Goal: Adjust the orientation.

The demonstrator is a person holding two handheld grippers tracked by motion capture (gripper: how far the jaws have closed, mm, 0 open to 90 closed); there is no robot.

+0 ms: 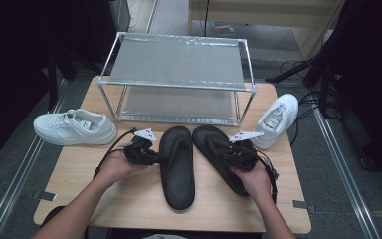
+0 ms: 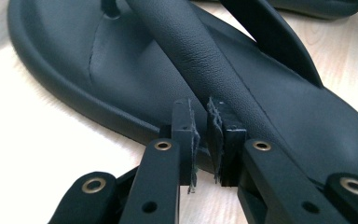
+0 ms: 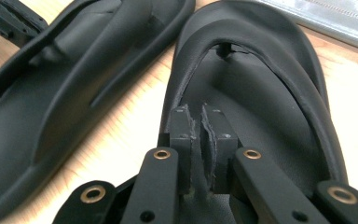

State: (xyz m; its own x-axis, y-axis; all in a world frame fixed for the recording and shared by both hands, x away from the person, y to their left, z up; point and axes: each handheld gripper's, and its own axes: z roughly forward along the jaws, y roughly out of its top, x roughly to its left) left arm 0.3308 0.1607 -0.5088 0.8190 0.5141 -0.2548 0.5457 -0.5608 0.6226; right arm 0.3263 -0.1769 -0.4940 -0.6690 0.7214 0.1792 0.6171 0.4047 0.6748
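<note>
Looks like a lab/test setup, not a home: small wooden table (image 1: 129, 199) on grey carpet, metal floor rails either side of it, cables & black stands behind-right, tape marks on its edges.

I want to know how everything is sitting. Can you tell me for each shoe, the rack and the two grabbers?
left flip-flop: flat on the table, sole down
right flip-flop: flat, angled, beside the other
left gripper: jaws nearly shut at the strap
right gripper: jaws nearly shut at the rim
left white sneaker: upright on its sole
right white sneaker: upright, angled
shoe rack: both shelves bare
</note>
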